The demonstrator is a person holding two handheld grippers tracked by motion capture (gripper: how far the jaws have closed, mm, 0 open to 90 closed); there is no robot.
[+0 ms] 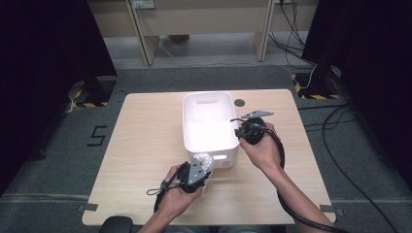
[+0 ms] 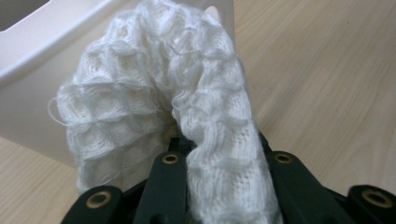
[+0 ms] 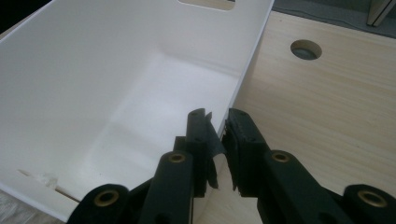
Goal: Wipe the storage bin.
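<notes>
Cloth, white knitted (image 2: 187,107), is the work item; it sits bunched in the left tongs (image 1: 201,170), lifted off the counter just outside the near wall of the bin. Largest first.

Counter (image 1: 145,145): pale wood, with a round cable hole (image 1: 239,103) near the far edge beside the bin.

Bin (image 1: 210,97): white plastic, open top, handle slots in the end walls, standing mid-counter. In the right gripper view it holds nothing, apart from a small pale scrap by the near slot that I cannot identify.

Right tongs (image 3: 219,140): clamped on the bin's right wall, one jaw inside and one outside, pads pressing the rim. Looks like a steadying hold.

Left tongs: closed on the cloth, which loops up and forward out of the jaws in the left gripper view. A loose thread sticks out on one side.

Judged step: cloth about to go up and over the near wall into the bin; not in yet.

Risks, as judgement:
- The cloth is close under the near rim, so a low lift could snag the knit or push the bin.
- Loose loops could catch on the jaws at release, dragging the cloth back out.
- The right hold is on a thin wall, so any pull could tip or slide the bin.
</notes>
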